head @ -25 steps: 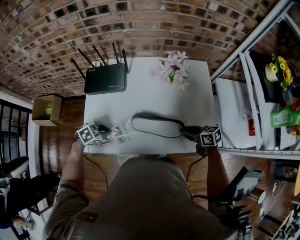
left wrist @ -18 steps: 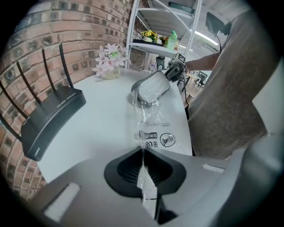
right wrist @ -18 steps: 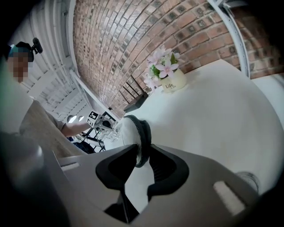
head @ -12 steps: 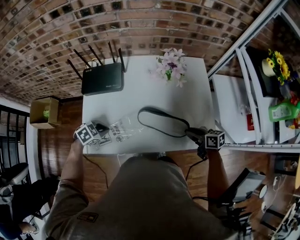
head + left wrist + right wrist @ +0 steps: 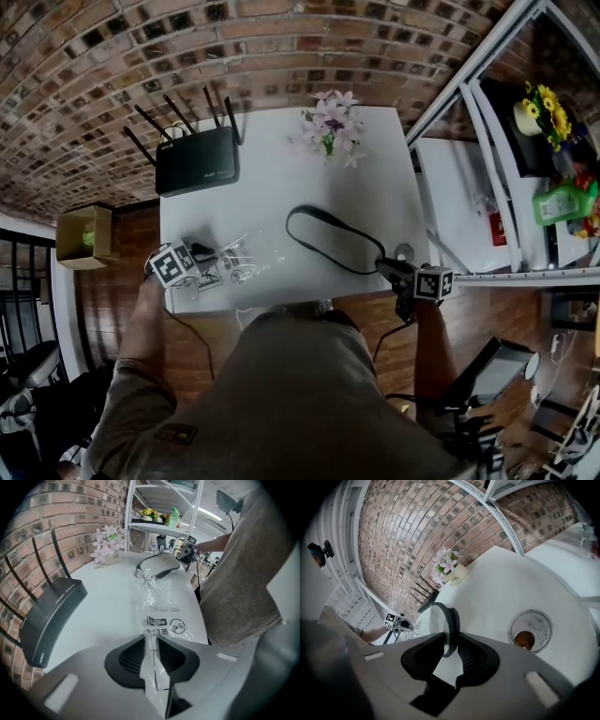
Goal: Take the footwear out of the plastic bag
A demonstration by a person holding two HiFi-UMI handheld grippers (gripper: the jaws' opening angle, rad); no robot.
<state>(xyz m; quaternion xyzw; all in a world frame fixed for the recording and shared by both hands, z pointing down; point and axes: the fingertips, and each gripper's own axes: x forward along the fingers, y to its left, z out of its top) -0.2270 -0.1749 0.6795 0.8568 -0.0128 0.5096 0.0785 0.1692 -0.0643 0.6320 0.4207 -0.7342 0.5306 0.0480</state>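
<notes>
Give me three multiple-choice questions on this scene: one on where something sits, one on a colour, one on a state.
1. Where on the table is the router? A far left corner. B near right corner. C centre.
2. What colour is the router? A white. B black. C red.
3. The right hand-held gripper is: A wide open and empty. B shut on the footwear. C out of sight.
Answers: 1 A, it stands at the far edge, left. 2 B, its casing is black. 3 B, its pads clamp the footwear's rim.
</notes>
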